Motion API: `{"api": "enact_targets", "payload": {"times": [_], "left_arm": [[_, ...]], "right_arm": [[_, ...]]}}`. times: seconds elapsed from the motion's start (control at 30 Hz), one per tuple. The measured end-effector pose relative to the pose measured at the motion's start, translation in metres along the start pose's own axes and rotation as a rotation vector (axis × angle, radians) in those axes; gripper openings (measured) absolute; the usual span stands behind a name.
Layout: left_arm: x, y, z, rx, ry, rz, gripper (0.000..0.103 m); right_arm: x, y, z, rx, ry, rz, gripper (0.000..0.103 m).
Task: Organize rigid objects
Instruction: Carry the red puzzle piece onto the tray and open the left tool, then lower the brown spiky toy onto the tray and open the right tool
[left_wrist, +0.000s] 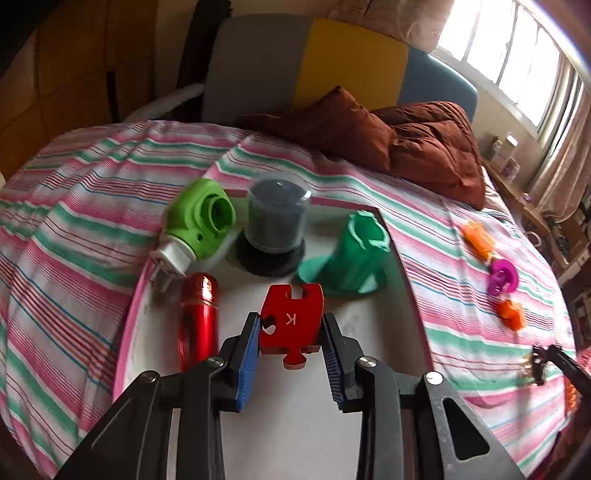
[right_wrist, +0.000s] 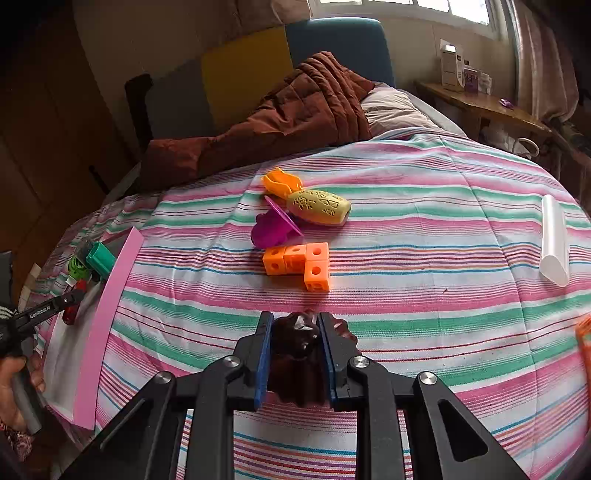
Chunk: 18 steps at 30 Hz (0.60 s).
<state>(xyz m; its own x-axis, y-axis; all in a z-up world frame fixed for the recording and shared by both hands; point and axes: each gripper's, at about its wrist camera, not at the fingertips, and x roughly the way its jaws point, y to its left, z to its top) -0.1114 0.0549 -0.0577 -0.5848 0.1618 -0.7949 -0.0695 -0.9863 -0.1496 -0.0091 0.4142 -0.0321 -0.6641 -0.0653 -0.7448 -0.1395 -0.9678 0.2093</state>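
Observation:
My left gripper (left_wrist: 291, 325) is shut on a red puzzle piece (left_wrist: 291, 325) marked K and holds it over a white tray with a pink rim (left_wrist: 127, 314). In the tray lie a red cylinder (left_wrist: 197, 317), a green-and-white plug toy (left_wrist: 195, 225), a clear-domed dark container (left_wrist: 275, 225) and a teal ridged piece (left_wrist: 351, 254). My right gripper (right_wrist: 295, 328) is shut on a dark brown glossy object (right_wrist: 297, 347) above the striped bedspread. Ahead of it lie orange linked cubes (right_wrist: 301, 262), a purple toy (right_wrist: 271, 227) and a yellow-and-orange pineapple-shaped toy (right_wrist: 314, 203).
The striped bedspread (right_wrist: 406, 221) covers the bed, with a brown quilt (right_wrist: 295, 110) at the head. A white tube (right_wrist: 554, 240) lies at the right. The tray's pink rim (right_wrist: 107, 325) and a hand (right_wrist: 14, 387) holding the left gripper show at the left edge. A wooden shelf (right_wrist: 480, 103) stands by the window.

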Motion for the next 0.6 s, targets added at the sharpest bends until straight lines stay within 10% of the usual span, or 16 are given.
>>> {"api": "enact_targets", "payload": {"times": [0.2, 0.6], "left_arm": [[0.002, 0.009, -0.001, 0.000, 0.005, 0.057, 0.039], [-0.033, 0.014, -0.046, 0.024, 0.008, -0.070, 0.040]], "right_arm": [[-0.006, 0.011, 0.000, -0.044, -0.044, 0.022, 0.024], [-0.012, 0.046, 0.000, -0.111, -0.026, 0.085, 0.024]]}}
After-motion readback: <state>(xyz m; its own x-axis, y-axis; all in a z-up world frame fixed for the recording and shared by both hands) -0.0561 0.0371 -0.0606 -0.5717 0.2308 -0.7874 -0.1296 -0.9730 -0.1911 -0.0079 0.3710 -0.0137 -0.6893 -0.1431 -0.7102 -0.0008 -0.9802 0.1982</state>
